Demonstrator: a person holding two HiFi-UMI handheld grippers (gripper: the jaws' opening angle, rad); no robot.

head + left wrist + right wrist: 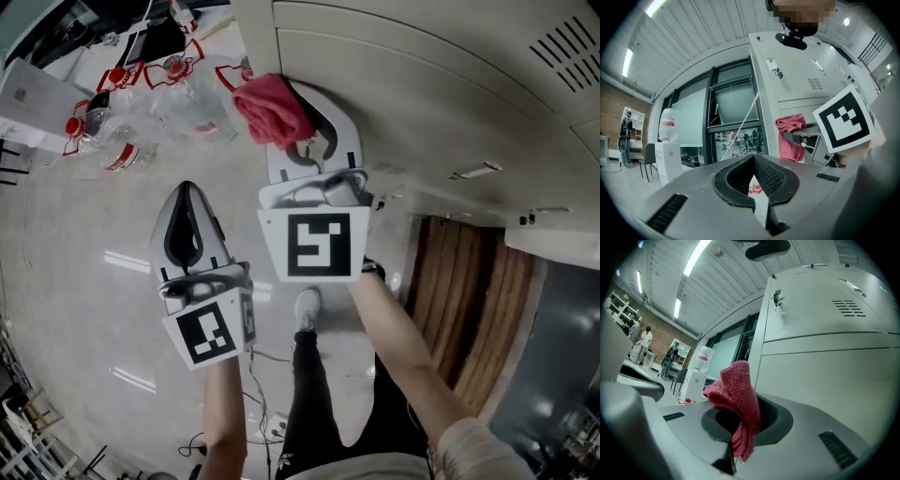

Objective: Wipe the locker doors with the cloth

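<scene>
A red cloth (272, 108) hangs bunched from my right gripper (292, 129), which is shut on it. The cloth's upper end is at the left edge of the pale grey locker doors (422, 84); I cannot tell whether it touches them. In the right gripper view the cloth (738, 394) sticks up between the jaws of the right gripper (743, 425), with the locker front (825, 357) just to its right. My left gripper (187, 192) is lower and to the left, away from the lockers, shut with nothing in it. The left gripper view shows the cloth (790, 136) against the locker (797, 79).
Several large water bottles (122, 131) with red handles lie on the floor to the left. A water dispenser (668, 140) stands by the windows. A latch (777, 298) and vent slots (848, 308) mark an upper door. Brown slatted boards (469, 309) lie right of my legs. Cables (262, 412) trail on the floor.
</scene>
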